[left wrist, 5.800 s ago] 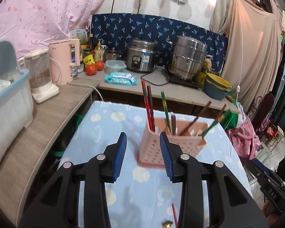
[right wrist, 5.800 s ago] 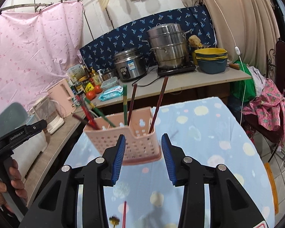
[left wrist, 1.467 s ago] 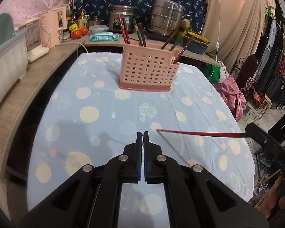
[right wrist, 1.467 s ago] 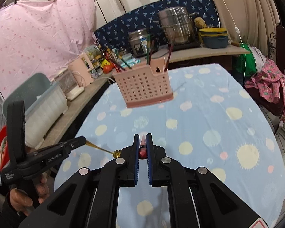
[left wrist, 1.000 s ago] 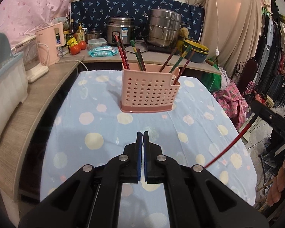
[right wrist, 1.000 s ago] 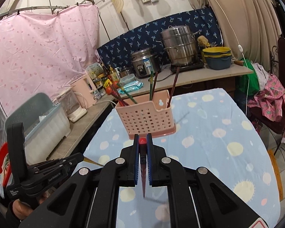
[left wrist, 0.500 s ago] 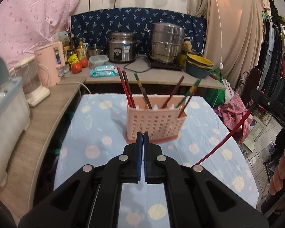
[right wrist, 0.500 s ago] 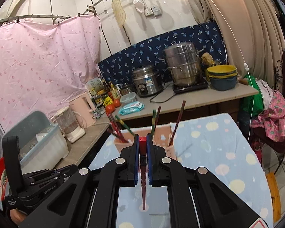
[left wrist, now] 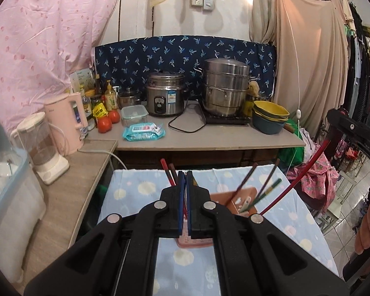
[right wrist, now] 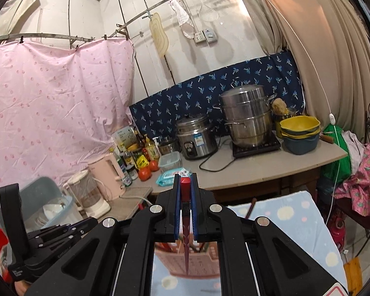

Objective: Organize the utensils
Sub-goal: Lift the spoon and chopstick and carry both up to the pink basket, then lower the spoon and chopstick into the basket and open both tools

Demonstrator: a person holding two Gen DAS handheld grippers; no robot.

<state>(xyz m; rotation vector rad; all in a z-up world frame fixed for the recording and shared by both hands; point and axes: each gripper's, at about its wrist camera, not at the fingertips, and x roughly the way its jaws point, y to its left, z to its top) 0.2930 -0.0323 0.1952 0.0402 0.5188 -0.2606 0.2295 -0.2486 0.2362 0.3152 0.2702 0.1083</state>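
- Right gripper, centre of right wrist view: blue pads clamped on a red chopstick, blunt red end poking up between the pads, tapered tip pointing down at the holder below. Held near its top, presumably so the tip can drop in unobstructed.
- Same red chopstick, right side of left wrist view: slanting from upper right down toward the holder, tip just at its right edge; whether already inside cannot be told.
- Left gripper, lower centre of left wrist view: pads closed to a thin slit, a reddish sliver visible within the gap; whether something is pinched there or merely seen through, cannot tell.
- Pink perforated utensil holder, lower centre of both views, largely hidden behind the gripper bodies; standing on a pale blue dotted tablecloth.
- Chopsticks already in the holder: a red and a dark one leaning left, a brown pair and a green-tipped one leaning right. Splayed outward, so free space probably lies near the middle.
- Background, upper half: worktop with rice cooker, stacked steel steamer, pink kettle, tomatoes, wet-wipe pack, yellow and blue bowls.
- Judged step: lowering the held chopstick into the holder; likely hazard, its tip catching the rim or a neighbouring stick.
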